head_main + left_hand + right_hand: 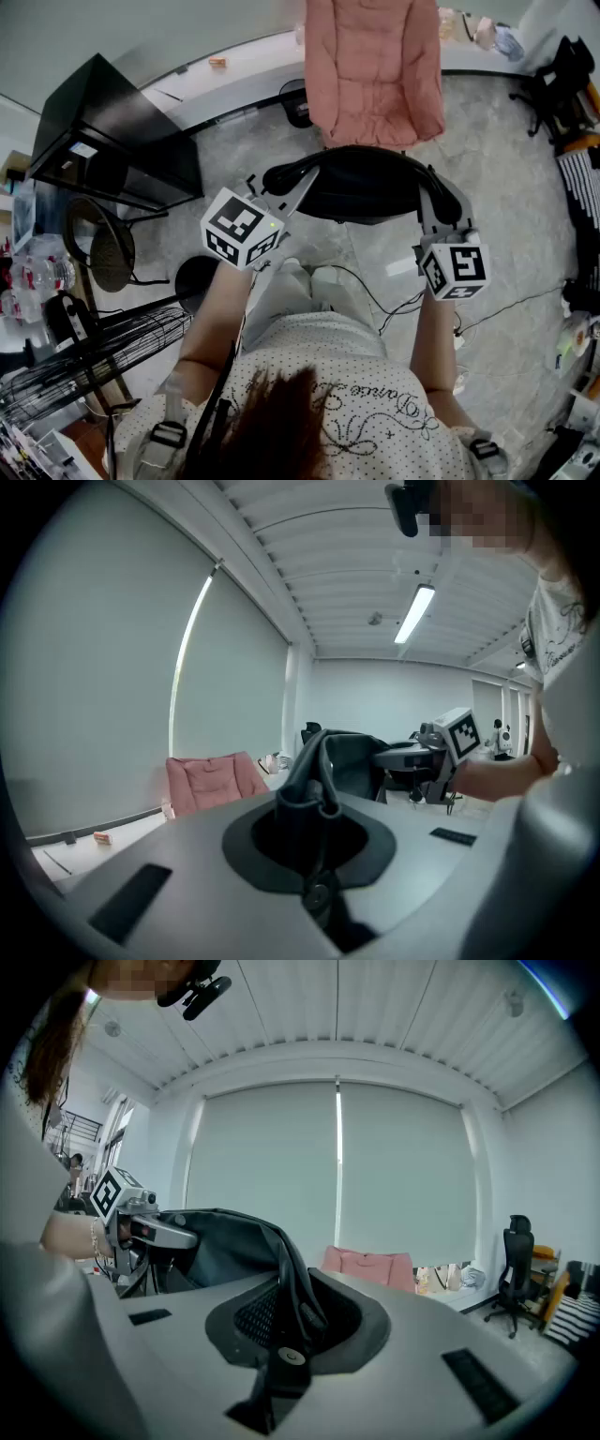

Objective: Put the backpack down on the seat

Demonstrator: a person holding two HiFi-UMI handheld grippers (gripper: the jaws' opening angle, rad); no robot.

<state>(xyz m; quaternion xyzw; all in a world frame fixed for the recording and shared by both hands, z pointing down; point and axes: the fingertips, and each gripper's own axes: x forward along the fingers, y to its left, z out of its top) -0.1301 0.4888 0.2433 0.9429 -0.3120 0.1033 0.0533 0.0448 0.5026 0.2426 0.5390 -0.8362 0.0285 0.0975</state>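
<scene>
Carrying step: left hand-held gripper point(314, 803) and right hand-held gripper point(286, 1321) each pinch closed on a top fold of the black fabric backpack point(366, 187), held aloft just near of the pink padded seat point(375, 75), so the next move likely calls for reaching farther and lowering.

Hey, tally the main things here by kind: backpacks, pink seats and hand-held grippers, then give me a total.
Backpack: 1
Pink seat: 1
Hand-held grippers: 2 (left hand-held gripper, right hand-held gripper)
Total: 4
</scene>
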